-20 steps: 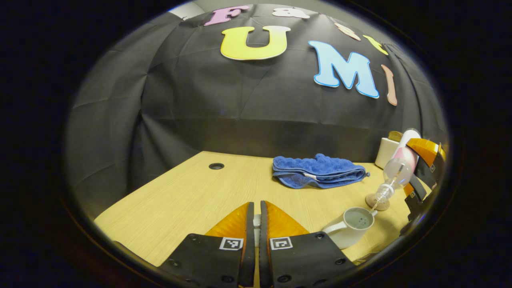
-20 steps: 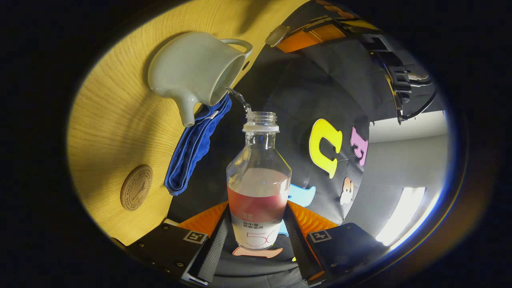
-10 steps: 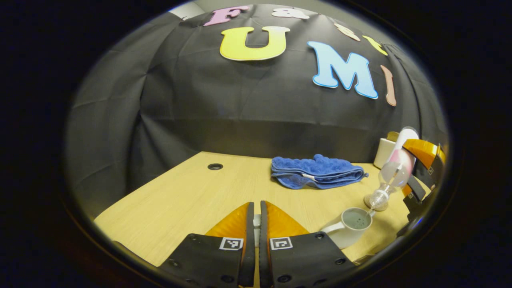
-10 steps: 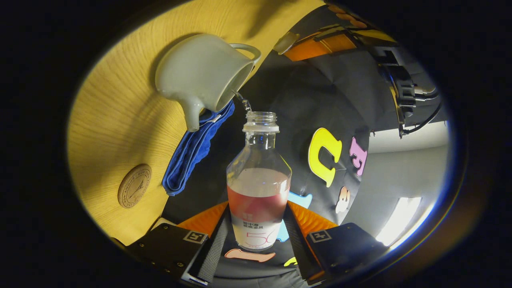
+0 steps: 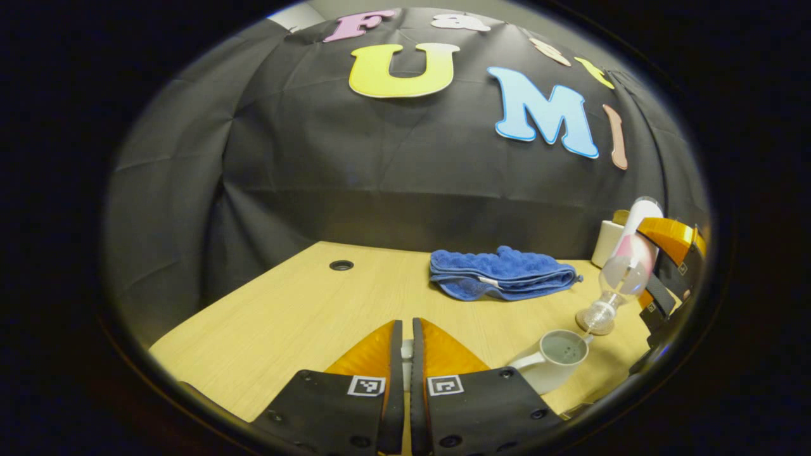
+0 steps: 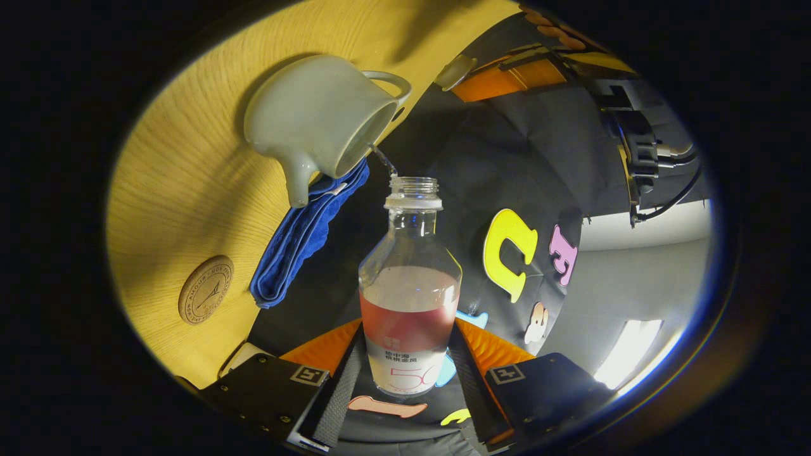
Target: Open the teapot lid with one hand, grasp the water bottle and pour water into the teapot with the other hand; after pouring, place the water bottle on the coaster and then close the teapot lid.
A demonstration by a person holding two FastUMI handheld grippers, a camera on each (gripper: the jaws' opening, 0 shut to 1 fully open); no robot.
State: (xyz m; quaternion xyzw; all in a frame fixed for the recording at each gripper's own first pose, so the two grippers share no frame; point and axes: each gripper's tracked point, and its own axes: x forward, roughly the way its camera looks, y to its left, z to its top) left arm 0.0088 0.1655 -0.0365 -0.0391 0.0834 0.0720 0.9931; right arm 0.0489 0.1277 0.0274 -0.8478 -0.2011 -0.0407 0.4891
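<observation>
The pale open teapot (image 5: 554, 363) stands on the wooden table, with water inside. My right gripper (image 6: 410, 330) is shut on the clear water bottle (image 6: 410, 278), which is tipped mouth-down over the teapot (image 6: 317, 120). A thin stream of water runs from the bottle's mouth into the pot. In the left gripper view the bottle (image 5: 624, 269) slants down at the far right, held by the right gripper (image 5: 659, 272). My left gripper (image 5: 406, 345) is shut on the small teapot lid (image 5: 406, 360), left of the pot. The round coaster (image 6: 205, 289) lies bare beyond the pot.
A folded blue towel (image 5: 500, 272) lies at the back of the table (image 5: 285, 316). A white container (image 5: 606, 244) stands at the back right, near the wall. A round cable hole (image 5: 341, 265) sits at the back left.
The bottle has tipped slightly further and shifted a little over the teapot, and water keeps running in. The left gripper with the lid has stayed put.
</observation>
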